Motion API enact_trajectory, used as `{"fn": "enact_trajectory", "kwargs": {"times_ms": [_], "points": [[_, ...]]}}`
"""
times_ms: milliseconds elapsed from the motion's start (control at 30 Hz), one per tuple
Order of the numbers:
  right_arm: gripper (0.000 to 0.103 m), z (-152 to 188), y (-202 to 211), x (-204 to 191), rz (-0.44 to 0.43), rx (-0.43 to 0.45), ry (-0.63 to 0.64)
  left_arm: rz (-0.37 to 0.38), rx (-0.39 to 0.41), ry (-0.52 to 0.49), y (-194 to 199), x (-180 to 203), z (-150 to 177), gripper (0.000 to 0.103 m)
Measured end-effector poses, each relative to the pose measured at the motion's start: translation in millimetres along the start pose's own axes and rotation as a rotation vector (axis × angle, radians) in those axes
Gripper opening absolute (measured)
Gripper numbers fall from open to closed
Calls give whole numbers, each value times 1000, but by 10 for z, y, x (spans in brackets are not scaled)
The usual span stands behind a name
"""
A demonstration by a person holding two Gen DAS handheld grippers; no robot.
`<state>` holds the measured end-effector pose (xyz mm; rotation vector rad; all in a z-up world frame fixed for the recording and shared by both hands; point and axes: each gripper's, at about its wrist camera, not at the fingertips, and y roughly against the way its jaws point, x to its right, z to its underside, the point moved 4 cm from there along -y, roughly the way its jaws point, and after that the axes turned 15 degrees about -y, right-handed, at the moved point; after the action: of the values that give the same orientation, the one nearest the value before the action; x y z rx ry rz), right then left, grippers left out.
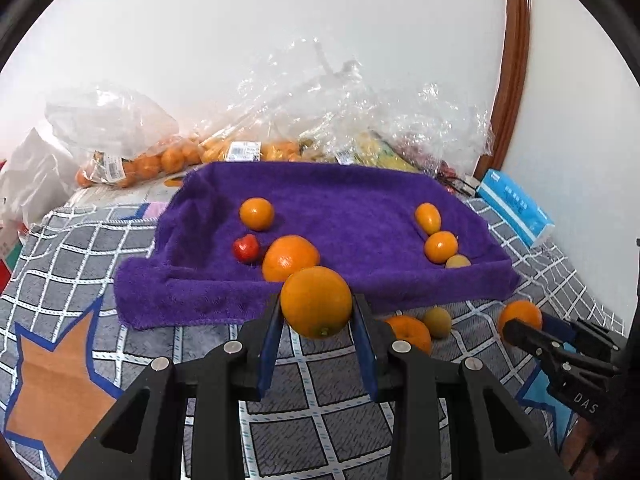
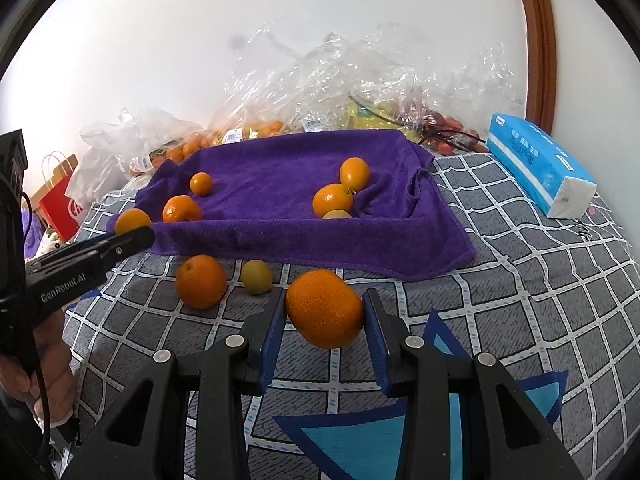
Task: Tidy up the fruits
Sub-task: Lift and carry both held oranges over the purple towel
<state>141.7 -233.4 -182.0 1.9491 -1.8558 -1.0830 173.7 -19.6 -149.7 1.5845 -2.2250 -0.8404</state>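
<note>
My left gripper (image 1: 316, 314) is shut on an orange (image 1: 316, 302), held just before the front edge of the purple towel (image 1: 320, 200). My right gripper (image 2: 325, 318) is shut on a tangerine (image 2: 325, 308), held above the checked mat in front of the towel (image 2: 280, 172). On the towel lie several oranges, a kumquat (image 1: 428, 218) and a small red fruit (image 1: 245, 248). An orange (image 2: 201, 281) and a small green-yellow fruit (image 2: 256, 277) lie loose on the mat. The left gripper shows in the right wrist view (image 2: 132, 236), the right gripper in the left wrist view (image 1: 520, 326).
Clear plastic bags of oranges and other fruit (image 1: 168, 156) pile up against the wall behind the towel. A blue tissue pack (image 2: 540, 164) lies at the right. A red paper bag (image 2: 60, 200) stands at the left. A wooden frame (image 1: 512, 60) runs up the wall.
</note>
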Motion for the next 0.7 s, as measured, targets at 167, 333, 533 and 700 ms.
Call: {"fn": "enact_trajectory", "kwargs": {"times_ms": [167, 333, 533, 700], "points": [[38, -7, 31, -8, 5, 17, 5, -16, 15, 24, 51, -94, -46, 32], [38, -85, 148, -172, 27, 52, 39, -76, 36, 36, 248, -277, -141, 32], [38, -368, 277, -429, 3, 90, 45, -151, 80, 31, 520, -483, -359, 32], [38, -620, 348, -552, 16, 133, 60, -192, 89, 24, 568, -574, -515, 32]]}}
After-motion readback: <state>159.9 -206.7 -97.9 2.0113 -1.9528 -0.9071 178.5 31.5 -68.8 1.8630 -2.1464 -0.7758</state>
